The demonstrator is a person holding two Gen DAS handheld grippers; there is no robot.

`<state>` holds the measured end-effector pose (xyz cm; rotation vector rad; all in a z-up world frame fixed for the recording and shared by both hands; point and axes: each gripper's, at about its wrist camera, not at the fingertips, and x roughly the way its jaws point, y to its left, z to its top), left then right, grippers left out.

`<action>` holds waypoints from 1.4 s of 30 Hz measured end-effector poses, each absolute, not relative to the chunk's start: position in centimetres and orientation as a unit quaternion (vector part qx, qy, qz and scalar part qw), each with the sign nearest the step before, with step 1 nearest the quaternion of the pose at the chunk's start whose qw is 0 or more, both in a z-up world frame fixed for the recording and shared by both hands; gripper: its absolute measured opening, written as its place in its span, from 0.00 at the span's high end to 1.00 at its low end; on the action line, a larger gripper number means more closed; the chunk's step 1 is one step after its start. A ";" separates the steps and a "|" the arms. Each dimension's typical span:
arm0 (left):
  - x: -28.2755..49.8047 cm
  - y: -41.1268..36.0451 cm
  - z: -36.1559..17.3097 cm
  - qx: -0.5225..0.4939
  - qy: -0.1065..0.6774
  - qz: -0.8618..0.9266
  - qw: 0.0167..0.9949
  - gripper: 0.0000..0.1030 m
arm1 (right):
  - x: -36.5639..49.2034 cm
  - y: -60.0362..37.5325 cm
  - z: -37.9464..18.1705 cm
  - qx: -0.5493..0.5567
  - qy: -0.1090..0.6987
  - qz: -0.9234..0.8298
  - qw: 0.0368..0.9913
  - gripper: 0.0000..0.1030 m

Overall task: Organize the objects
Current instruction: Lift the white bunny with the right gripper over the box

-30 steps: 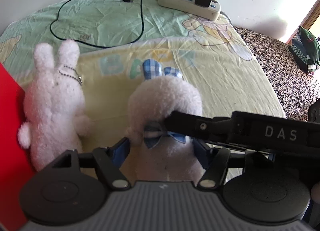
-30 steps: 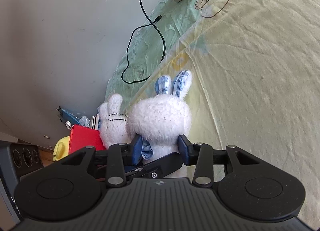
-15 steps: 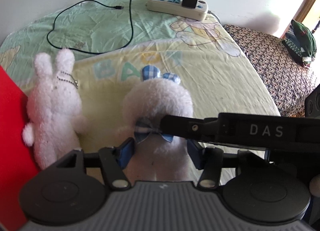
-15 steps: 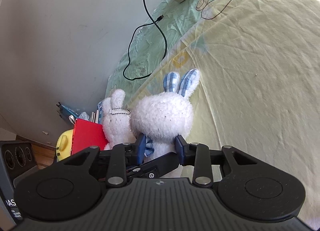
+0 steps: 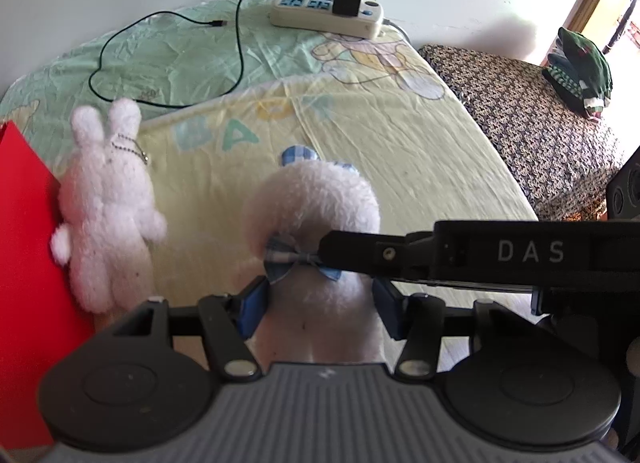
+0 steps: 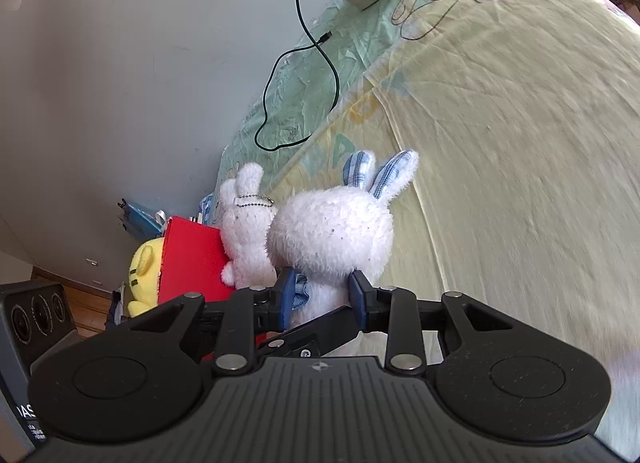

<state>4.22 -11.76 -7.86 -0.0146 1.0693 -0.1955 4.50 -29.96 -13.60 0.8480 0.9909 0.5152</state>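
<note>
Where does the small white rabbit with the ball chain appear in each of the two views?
Left wrist view: small white rabbit at left, against the red box.
Right wrist view: small white rabbit at centre-left, beside the same box.
Shared landmark: the black cable loop behind it.

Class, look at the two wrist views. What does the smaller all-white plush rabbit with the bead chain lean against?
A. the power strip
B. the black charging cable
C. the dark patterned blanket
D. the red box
D: the smaller white rabbit rests with its side against the red box, also seen in the right wrist view, far from the power strip and cable.
</note>
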 end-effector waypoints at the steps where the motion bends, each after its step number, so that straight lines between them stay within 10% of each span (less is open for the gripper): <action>1: 4.0 -11.9 -7.7 -0.004 0.507 -0.094 0.857 0.47 | 4.3 -30.0 -13.4 0.390 0.454 0.237 0.765 0.68; 42: -5.7 1.1 3.5 0.002 0.363 -0.112 0.925 0.48 | -3.2 -16.7 -2.7 0.339 0.291 0.275 0.852 0.67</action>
